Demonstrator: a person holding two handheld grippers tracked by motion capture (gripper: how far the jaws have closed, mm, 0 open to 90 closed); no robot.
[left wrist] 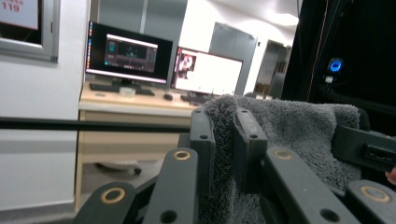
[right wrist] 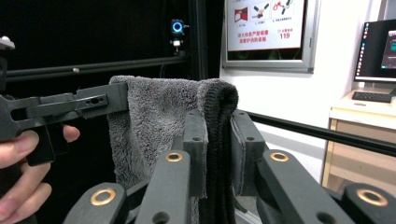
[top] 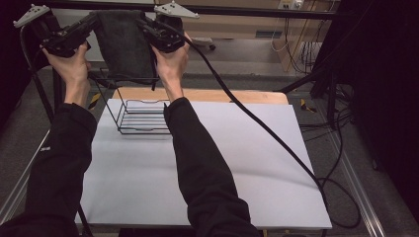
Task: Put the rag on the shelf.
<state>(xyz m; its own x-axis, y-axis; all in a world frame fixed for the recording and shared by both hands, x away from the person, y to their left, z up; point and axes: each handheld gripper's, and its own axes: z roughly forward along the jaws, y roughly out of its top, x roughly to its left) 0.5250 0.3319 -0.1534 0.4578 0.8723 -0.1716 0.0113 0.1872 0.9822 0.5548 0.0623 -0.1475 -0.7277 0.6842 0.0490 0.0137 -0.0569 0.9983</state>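
A dark grey towel (top: 124, 44) hangs stretched between both grippers, high above the far left of the table. My left gripper (top: 93, 20) is shut on the towel's left top corner, and its own view shows the plush towel (left wrist: 299, 135) pinched between the jaws. My right gripper (top: 144, 24) is shut on the right top corner, where the folded towel edge (right wrist: 219, 121) sits clamped between its jaws. Below the towel stands a black wire rack (top: 143, 117) on the white table (top: 237, 153).
A black cable (top: 257, 123) trails from the right gripper across the table and off its right edge. A wooden board (top: 232, 96) lies along the far edge. Desks with monitors (left wrist: 126, 53) stand beyond the black frame bar (left wrist: 88, 125).
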